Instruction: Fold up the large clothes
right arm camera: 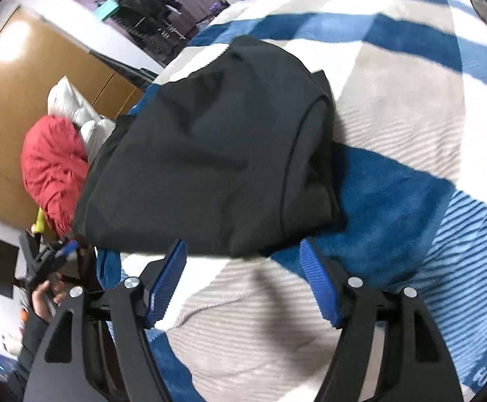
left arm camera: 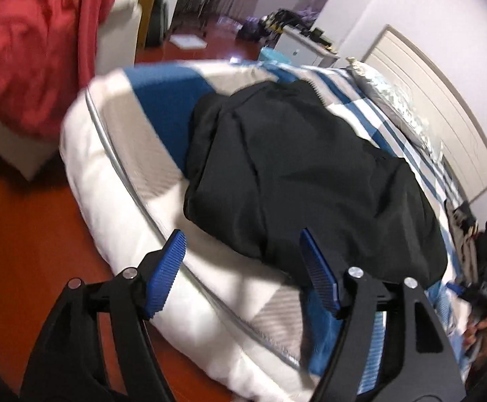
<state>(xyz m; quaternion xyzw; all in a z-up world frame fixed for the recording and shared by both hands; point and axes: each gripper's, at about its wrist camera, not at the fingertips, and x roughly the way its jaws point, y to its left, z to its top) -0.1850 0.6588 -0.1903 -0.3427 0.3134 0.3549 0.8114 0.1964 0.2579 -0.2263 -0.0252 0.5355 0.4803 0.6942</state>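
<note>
A black garment (left arm camera: 297, 174) lies folded in a thick bundle on a bed with a blue, white and grey blanket (left arm camera: 163, 107). My left gripper (left arm camera: 243, 244) is open and empty, just short of the bundle's near edge. In the right wrist view the same black garment (right arm camera: 210, 154) lies on the blanket (right arm camera: 394, 100). My right gripper (right arm camera: 243, 251) is open and empty at the garment's near edge. The right gripper also shows at the far right of the left wrist view (left arm camera: 477, 294), held in a hand.
A red cloth (left arm camera: 32, 40) lies on a white seat left of the bed; it also shows in the right wrist view (right arm camera: 52, 171). Red floor (left arm camera: 25, 241) borders the bed's edge. A headboard (left arm camera: 437, 107) and pillow (left arm camera: 387, 93) stand at the far end. A brown wardrobe (right arm camera: 35, 77) is behind.
</note>
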